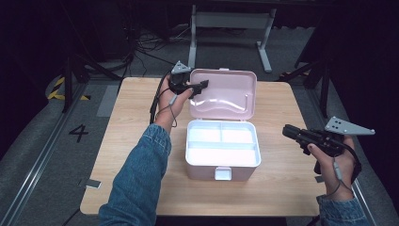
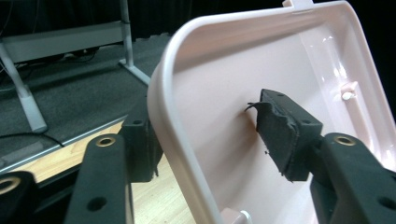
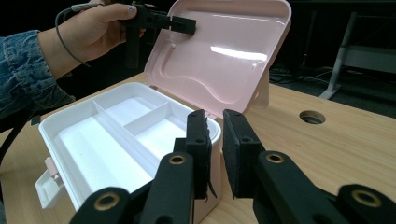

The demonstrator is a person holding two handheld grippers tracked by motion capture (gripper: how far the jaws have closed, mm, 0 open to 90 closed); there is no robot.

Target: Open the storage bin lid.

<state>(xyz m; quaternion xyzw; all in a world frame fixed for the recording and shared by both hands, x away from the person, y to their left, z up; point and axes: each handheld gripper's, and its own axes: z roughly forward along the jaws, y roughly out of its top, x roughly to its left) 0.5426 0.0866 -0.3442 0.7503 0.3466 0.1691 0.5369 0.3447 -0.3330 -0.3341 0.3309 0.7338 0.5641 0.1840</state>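
Nearest the person's side of the wooden surface (image 1: pixel 141 188), a denim sleeve (image 1: pixel 136 179) reaches forward on the left, and the right gripper (image 3: pixel 214 154) hangs at the right, well apart from the work, its fingers (image 3: pixel 198 149) narrow with only a slim gap and nothing between them. Just beyond, near the middle of the surface, stands the pink box (image 1: pixel 222 167), its front latch (image 1: pixel 223 173) hanging loose and its white tray (image 1: pixel 202 153) bare in all three compartments. Behind the tray the lid (image 1: pixel 226 94) stands raised, nearly upright on its hinge. At its left edge sits the left gripper (image 1: pixel 200 86): in the left gripper view the lid's rim (image 2: pixel 161 121) runs between the two fingers (image 2: pixel 280 135), one inside the lid and one outside, with a gap showing at each pad, so they straddle the rim without pressing on it.

By my reading the lid has been swung up and is being let go. The next move calls for drawing the left gripper clear sideways without tipping the lid forward.

Farther off, a round cable hole (image 3: pixel 312 117) pierces the surface; beyond lie grey floor, loose cables, a white table frame (image 1: pixel 230 28) and a painted number four (image 1: pixel 78 133).
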